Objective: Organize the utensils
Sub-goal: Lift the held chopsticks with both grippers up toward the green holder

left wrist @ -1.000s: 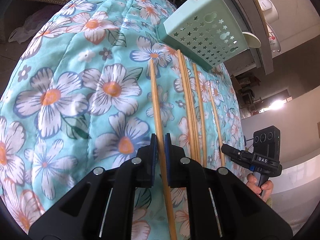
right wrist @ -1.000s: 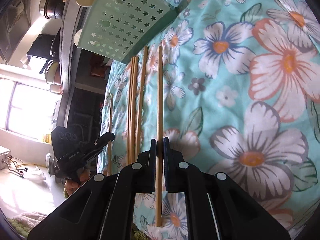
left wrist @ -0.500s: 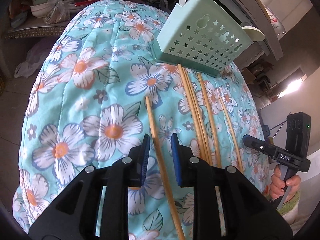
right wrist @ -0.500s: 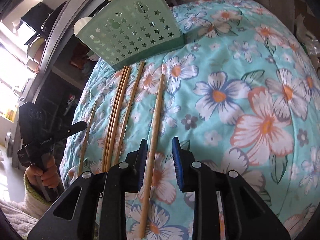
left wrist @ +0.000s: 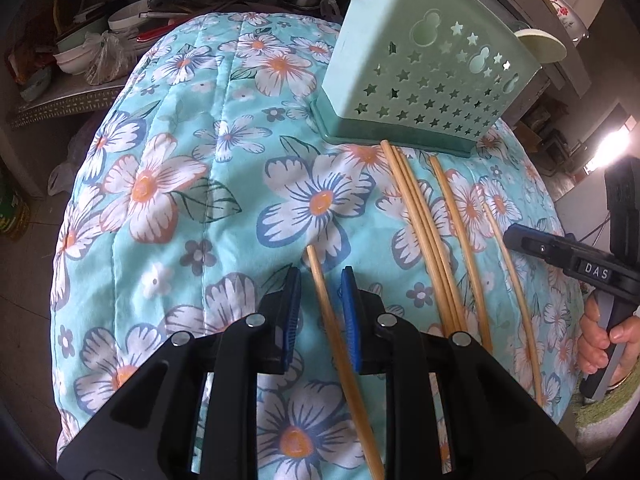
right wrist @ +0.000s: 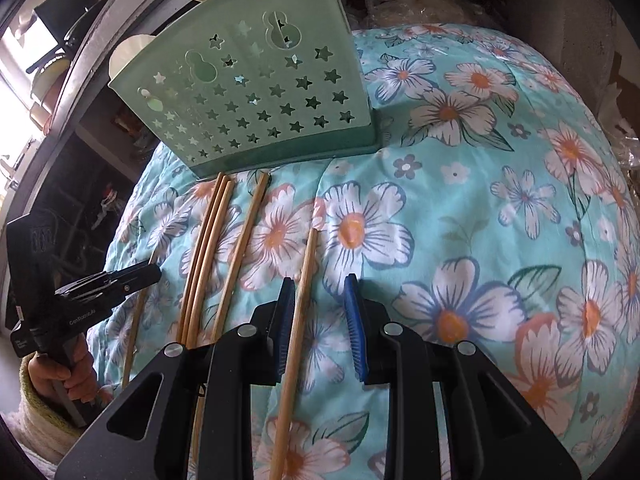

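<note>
Releasing: your L gripper (left wrist: 320,312) & R gripper (right wrist: 320,320) jaws now parted, gripping nothing | chopstick (left wrist: 332,320) back on quilt (left wrist: 160,184) | holder (left wrist: 420,80) unfilled, re-grip needed

Our left gripper (left wrist: 319,304) and right gripper (right wrist: 318,306) are black plastic with blue ribbed pads (left wrist: 347,300) and silver screws (left wrist: 255,321); one handle reads "DAS".

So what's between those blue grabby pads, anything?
In the left wrist view, one bamboo chopstick lies between the open left gripper's pads, untouched. The right wrist view shows the same for the right gripper.
</note>
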A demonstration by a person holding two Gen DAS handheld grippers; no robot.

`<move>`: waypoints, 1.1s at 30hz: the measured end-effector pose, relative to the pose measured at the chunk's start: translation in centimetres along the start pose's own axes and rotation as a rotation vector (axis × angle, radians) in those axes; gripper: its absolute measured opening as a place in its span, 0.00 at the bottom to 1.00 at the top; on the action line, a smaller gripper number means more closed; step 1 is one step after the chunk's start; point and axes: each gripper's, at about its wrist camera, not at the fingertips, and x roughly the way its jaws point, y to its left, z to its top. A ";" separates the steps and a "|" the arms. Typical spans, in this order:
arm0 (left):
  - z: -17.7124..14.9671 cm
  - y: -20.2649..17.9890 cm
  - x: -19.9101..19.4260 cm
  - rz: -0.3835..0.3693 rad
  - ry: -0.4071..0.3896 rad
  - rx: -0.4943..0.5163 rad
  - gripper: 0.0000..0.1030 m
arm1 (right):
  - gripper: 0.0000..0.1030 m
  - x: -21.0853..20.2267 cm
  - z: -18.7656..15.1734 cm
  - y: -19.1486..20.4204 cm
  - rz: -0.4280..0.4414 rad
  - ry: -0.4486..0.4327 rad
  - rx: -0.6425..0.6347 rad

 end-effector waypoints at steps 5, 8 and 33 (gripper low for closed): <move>-0.1 -0.3 0.1 0.018 0.000 0.010 0.16 | 0.25 1.1 0.6 0.9 -0.036 0.004 -0.053; -0.1 -0.2 0.0 0.021 0.001 0.008 0.15 | 0.25 1.7 0.6 1.8 -0.064 0.005 -0.089; 0.3 -0.5 -4.8 -0.014 -0.136 -0.038 0.05 | 0.06 -4.7 1.0 1.2 0.122 -0.144 0.017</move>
